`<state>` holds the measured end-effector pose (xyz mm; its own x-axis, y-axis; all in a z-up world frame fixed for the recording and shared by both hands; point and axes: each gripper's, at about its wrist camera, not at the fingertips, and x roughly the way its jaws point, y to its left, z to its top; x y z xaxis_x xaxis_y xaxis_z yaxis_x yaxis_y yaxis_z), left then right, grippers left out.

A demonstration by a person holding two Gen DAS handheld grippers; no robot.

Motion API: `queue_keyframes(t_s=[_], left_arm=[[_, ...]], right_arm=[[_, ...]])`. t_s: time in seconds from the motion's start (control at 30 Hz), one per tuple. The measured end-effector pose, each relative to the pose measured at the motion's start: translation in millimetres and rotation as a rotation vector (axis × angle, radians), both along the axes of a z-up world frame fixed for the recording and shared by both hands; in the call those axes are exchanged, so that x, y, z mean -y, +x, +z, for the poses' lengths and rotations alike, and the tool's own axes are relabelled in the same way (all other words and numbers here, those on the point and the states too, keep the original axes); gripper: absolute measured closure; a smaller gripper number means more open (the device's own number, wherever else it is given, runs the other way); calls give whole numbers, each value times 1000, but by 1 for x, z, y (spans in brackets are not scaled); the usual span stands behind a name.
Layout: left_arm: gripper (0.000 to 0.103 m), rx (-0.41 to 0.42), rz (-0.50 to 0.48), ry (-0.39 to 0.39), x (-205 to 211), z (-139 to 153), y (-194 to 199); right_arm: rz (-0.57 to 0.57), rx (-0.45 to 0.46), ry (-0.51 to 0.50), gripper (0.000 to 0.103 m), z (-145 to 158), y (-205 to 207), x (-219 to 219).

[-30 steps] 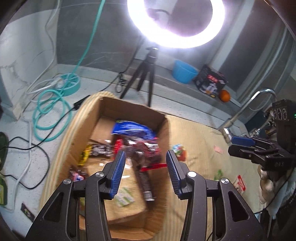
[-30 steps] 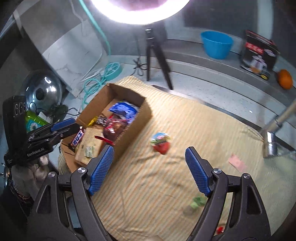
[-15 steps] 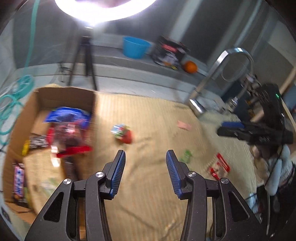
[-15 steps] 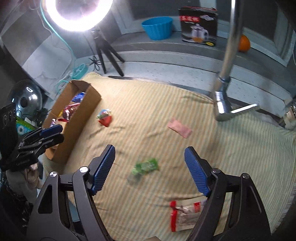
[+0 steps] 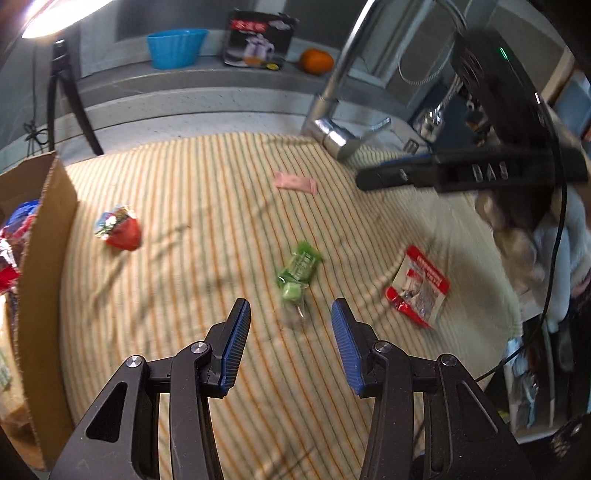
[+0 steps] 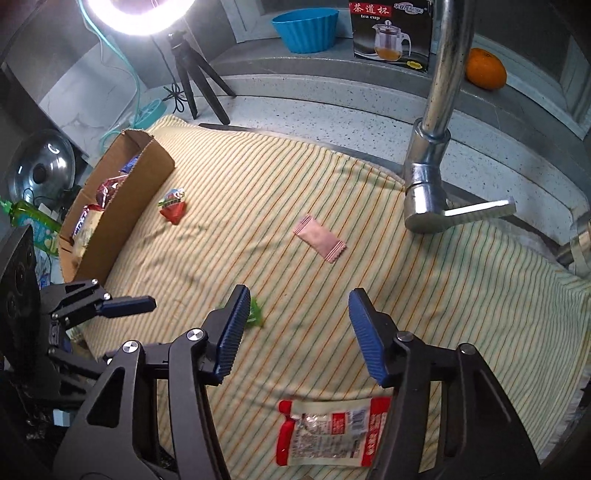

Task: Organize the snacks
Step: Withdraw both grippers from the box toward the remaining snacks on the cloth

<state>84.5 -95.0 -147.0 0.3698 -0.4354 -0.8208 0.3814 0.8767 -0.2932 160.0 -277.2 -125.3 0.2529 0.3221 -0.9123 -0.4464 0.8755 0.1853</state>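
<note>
A green wrapped candy (image 5: 297, 271) lies on the striped cloth (image 5: 207, 177) just beyond the tips of my left gripper (image 5: 288, 310), which is open and holds nothing. My right gripper (image 6: 299, 295) hangs over the cloth with its jaws closing and nothing pressed between them. A red-and-white packet (image 6: 332, 432) lies flat below it, near the finger bases. The green candy (image 6: 255, 314) peeks out behind its left finger. A pink sachet (image 6: 319, 238) and a red pointed snack (image 6: 173, 208) lie farther off. The cardboard box (image 6: 125, 206) of snacks stands at the left.
A chrome faucet (image 6: 436, 147) rises at the cloth's far right. On the ledge behind stand a blue bowl (image 6: 306, 27), a tea cup carton (image 6: 391, 33) and an orange (image 6: 484, 68). A ring light on a tripod (image 6: 192, 74) stands at the back left.
Both grippers have swung right, away from the box and over the open cloth, and sunk lower. The right jaws have narrowed. The left jaws keep the same gap.
</note>
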Motion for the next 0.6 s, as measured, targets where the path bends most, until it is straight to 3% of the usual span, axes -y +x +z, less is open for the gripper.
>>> queue_keyframes(t_s=[0.23,0.4,0.6], left_arm=[[59,-13,-13,37,13,-16,5],[60,-30,-13,48,19,-24,9],[73,-27,-13,64,28,-28,17]], right_arm=[[97,-25,-69,44,-25,28,-19],[167,-23,-144,52,-44,39,-37],[217,-28,-181,58,-59,44,-48]])
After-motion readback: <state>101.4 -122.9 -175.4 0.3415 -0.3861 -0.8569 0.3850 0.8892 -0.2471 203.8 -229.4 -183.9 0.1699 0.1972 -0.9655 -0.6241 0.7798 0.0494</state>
